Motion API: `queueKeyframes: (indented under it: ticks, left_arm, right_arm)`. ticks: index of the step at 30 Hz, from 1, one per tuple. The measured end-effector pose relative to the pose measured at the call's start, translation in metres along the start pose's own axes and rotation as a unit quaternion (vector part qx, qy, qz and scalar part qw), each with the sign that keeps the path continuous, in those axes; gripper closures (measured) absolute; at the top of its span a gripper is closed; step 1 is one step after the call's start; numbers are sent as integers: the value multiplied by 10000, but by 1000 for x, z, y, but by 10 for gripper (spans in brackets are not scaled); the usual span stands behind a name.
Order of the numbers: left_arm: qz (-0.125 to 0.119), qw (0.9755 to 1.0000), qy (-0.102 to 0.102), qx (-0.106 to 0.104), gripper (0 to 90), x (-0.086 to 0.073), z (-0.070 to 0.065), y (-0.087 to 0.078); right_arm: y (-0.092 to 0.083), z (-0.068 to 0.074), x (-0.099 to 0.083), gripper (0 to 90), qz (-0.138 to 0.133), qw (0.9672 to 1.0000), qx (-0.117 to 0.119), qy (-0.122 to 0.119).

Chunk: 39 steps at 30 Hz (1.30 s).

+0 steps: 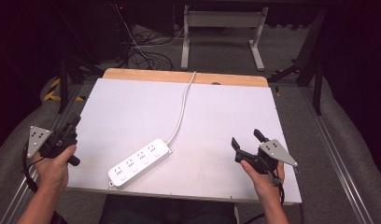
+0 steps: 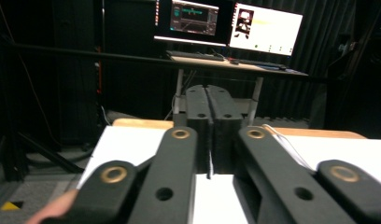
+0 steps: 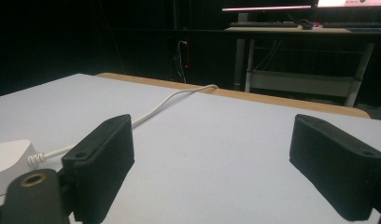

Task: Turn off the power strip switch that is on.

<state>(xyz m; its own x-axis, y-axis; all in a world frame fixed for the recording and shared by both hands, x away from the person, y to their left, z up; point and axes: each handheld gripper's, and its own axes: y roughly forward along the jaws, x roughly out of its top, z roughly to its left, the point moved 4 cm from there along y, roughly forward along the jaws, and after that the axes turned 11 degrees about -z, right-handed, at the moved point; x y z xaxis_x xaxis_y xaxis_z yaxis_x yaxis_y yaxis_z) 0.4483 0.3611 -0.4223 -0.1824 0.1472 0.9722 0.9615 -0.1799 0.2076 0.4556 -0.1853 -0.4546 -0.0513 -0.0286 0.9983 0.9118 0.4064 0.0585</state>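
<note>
A white power strip with several sockets lies slantwise near the front middle of the white table. Its white cable runs to the far edge and drops off. One end of the power strip and the cable show at the left of the right gripper view. My left gripper is held at the table's left edge, its jaws pressed together with nothing between them. At the front right my right gripper stands open over bare table, well right of the strip.
A wooden strip borders the table's far edge. Beyond it stand a white desk frame and loose cables on the floor. Two lit monitors sit on a desk behind. Metal rails run along both sides.
</note>
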Motion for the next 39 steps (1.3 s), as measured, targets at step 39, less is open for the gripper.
queueKeyframes:
  ticks: [39]
  left_arm:
    - [3293, 8803, 1258, -3175, 900, -57, -155, 54]
  right_arm:
    - [8, 3, -3, 144, 66, 9998, 189, 67]
